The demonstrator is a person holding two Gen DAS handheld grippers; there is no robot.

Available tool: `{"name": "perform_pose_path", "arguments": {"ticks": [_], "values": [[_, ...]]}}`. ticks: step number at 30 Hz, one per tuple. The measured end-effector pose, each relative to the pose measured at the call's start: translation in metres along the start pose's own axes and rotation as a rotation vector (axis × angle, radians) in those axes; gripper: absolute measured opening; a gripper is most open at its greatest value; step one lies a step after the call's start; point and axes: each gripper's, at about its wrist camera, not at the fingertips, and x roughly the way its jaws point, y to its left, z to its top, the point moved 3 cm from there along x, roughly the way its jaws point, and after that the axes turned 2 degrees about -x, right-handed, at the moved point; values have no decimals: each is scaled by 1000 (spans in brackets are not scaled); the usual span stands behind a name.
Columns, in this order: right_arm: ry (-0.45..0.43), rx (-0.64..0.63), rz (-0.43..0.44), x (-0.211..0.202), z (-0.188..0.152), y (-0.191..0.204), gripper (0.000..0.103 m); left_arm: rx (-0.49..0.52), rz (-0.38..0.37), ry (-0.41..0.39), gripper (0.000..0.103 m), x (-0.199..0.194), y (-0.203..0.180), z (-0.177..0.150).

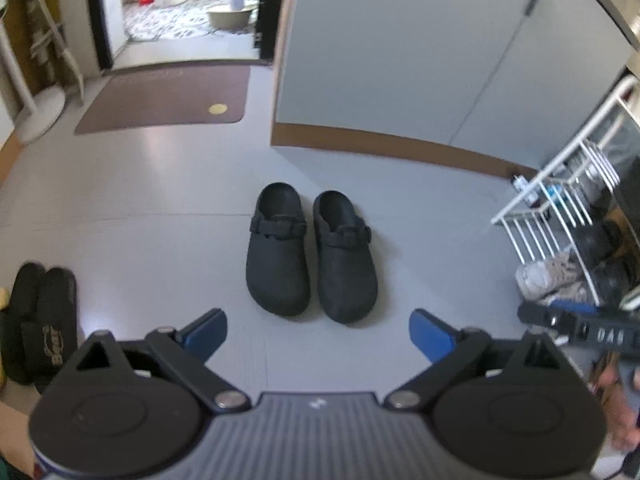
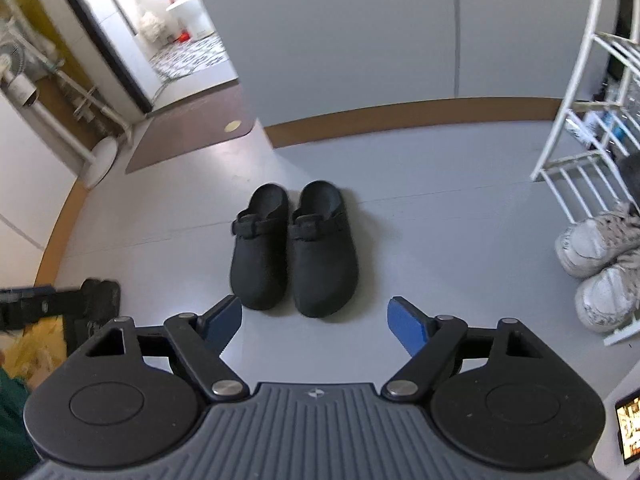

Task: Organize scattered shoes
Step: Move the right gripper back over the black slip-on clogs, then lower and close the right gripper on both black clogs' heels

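A pair of black clogs sits side by side on the pale grey floor (image 1: pixel 160 208), toes pointing toward the cameras and open heels toward the wall. The left-hand clog (image 1: pixel 277 248) and the right-hand clog (image 1: pixel 345 258) are nearly touching along their inner edges, with a narrow gap showing near the heels. Each has a rounded, matte, slightly textured toe cap, a low backless opening, and a strap with a buckle across the instep. In the right wrist view the same pair (image 2: pixel 294 246) lies just ahead of the fingers, roughly centred.

The left gripper (image 1: pixel 318 334) is spread wide, its blue fingertips (image 1: pixel 206 332) apart over bare floor just short of the clogs' toes, holding nothing. The right gripper (image 2: pixel 314 326) is likewise wide and empty, its blue fingertips (image 2: pixel 408 330) flanking the toes of the pair without touching them.

At the left edge of the left wrist view a pair of black slippers (image 1: pixel 40 320) with a printed logo lies together on the floor, well apart from the clogs. To the right stands a white wire shoe rack (image 2: pixel 576 132), and a pair of worn white sneakers (image 2: pixel 600 268) rests beside its base. A brown mat (image 1: pixel 168 98) lies before an open doorway farther back.
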Motion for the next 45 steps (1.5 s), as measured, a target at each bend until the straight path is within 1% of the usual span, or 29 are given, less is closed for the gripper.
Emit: {"name": "perform_pose_path", "arguments": {"ticks": [3, 4, 7, 9, 12, 15, 20, 25, 27, 31, 34, 37, 39, 43, 44, 45], "values": [[40, 43, 48, 9, 3, 2, 84, 30, -17, -3, 99, 0, 1, 4], [55, 52, 58, 13, 4, 3, 84, 46, -11, -2, 99, 2, 1, 5], [107, 23, 41, 27, 10, 10, 82, 55, 19, 25, 99, 10, 9, 4], [122, 18, 28, 31, 19, 12, 82, 41, 17, 33, 99, 11, 14, 5], [129, 17, 22, 34, 36, 13, 82, 24, 10, 36, 99, 12, 17, 7], [135, 9, 13, 40, 51, 13, 82, 42, -4, 30, 97, 11, 16, 11], [146, 27, -4, 52, 72, 9, 82, 70, 25, -3, 97, 5, 15, 15], [170, 45, -1, 70, 90, 6, 82, 41, 29, -14, 97, 3, 18, 21], [182, 52, 9, 78, 97, 5, 82, 51, 34, -21, 97, 2, 18, 22], [219, 67, 25, 105, 112, 6, 82, 80, 60, -26, 97, 4, 19, 25], [241, 74, 33, 123, 121, 8, 82, 64, 64, -26, 97, 5, 22, 28], [265, 84, 43, 149, 132, 14, 82, 47, 71, -33, 97, 6, 25, 30], [292, 108, 66, 175, 141, 19, 82, 21, 81, -43, 95, 7, 30, 33], [327, 110, 77, 216, 151, 27, 81, -69, 113, -43, 94, 11, 50, 34], [333, 113, 80, 224, 152, 28, 80, -81, 115, -42, 92, 12, 53, 34], [342, 116, 85, 238, 153, 29, 76, -93, 118, -40, 92, 12, 57, 34]]}}
